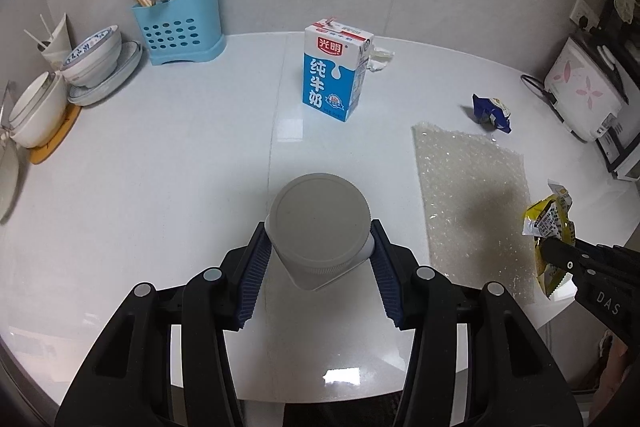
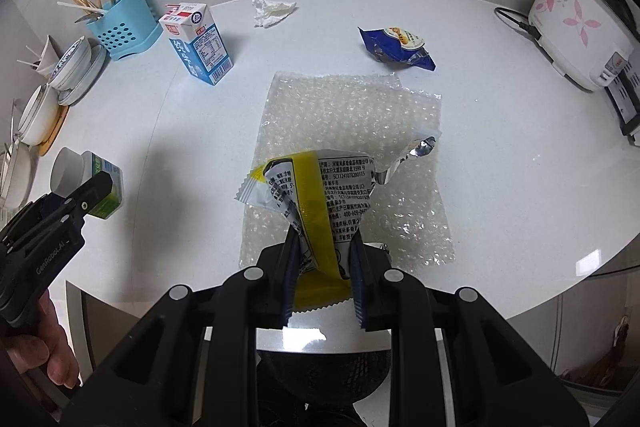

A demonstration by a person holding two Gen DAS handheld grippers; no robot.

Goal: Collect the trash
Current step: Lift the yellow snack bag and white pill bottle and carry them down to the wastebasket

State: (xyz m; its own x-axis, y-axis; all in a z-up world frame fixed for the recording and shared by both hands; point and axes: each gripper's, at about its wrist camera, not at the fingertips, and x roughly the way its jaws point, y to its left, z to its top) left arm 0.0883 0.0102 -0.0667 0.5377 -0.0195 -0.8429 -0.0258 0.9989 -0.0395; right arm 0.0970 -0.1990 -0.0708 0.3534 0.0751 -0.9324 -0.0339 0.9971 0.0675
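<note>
My left gripper (image 1: 318,259) is shut on a white yogurt cup (image 1: 318,223), held above the white table near its front edge; the cup also shows in the right wrist view (image 2: 86,183). My right gripper (image 2: 324,267) is shut on a crumpled yellow snack wrapper (image 2: 316,195), held over a sheet of bubble wrap (image 2: 352,115); the wrapper also shows in the left wrist view (image 1: 550,223). A blue milk carton (image 1: 336,75) stands mid-table. A crumpled tissue (image 2: 272,11) and a blue snack wrapper (image 2: 396,47) lie farther back.
A blue utensil holder (image 1: 178,23) with chopsticks and stacked bowls (image 1: 92,59) sit at the back left. A rice cooker (image 2: 576,23) stands at the right. A dark bin opening (image 2: 320,363) lies below the table's front edge.
</note>
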